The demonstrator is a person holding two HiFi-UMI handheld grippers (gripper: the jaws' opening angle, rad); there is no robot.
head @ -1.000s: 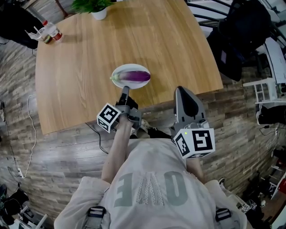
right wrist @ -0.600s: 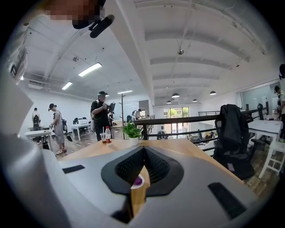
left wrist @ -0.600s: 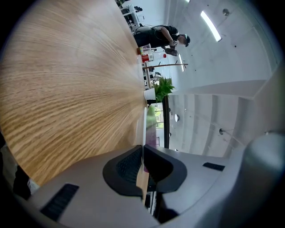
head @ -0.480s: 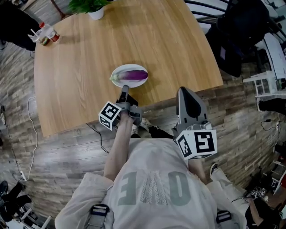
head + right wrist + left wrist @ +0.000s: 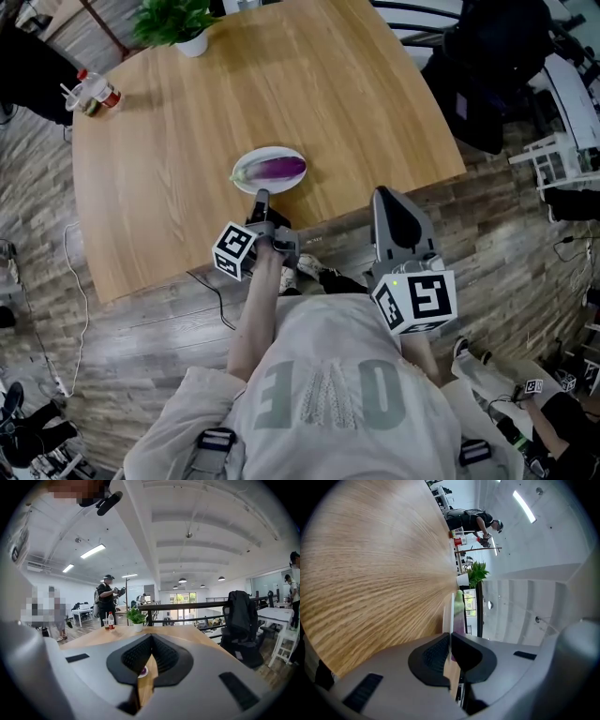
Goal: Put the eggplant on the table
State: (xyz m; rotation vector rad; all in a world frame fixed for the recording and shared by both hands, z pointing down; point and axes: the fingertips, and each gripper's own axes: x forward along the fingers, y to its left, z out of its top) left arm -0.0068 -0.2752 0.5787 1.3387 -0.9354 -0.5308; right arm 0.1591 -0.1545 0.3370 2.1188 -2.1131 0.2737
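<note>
Jaws of both grippers are closed tip to tip, with nothing between them. Around them, a green potted plant in a white pot point(image 5: 175, 22) and a red-capped bottle point(image 5: 97, 92) stand at the far side of the light wooden table point(image 5: 159, 187), well apart from the grippers. A black chair draped with dark clothing point(image 5: 487, 80) stands off the far right. The white oval plate point(image 5: 246, 180) lies near the table's near edge, holding the purple eggplant point(image 5: 277, 169), whose green stem points left. The left gripper point(image 5: 262, 196) points straight at it, just short of the plate's near rim, which is between tips and eggplant. The right gripper point(image 5: 381, 192) is at the table's near edge, well right of the plate.
</note>
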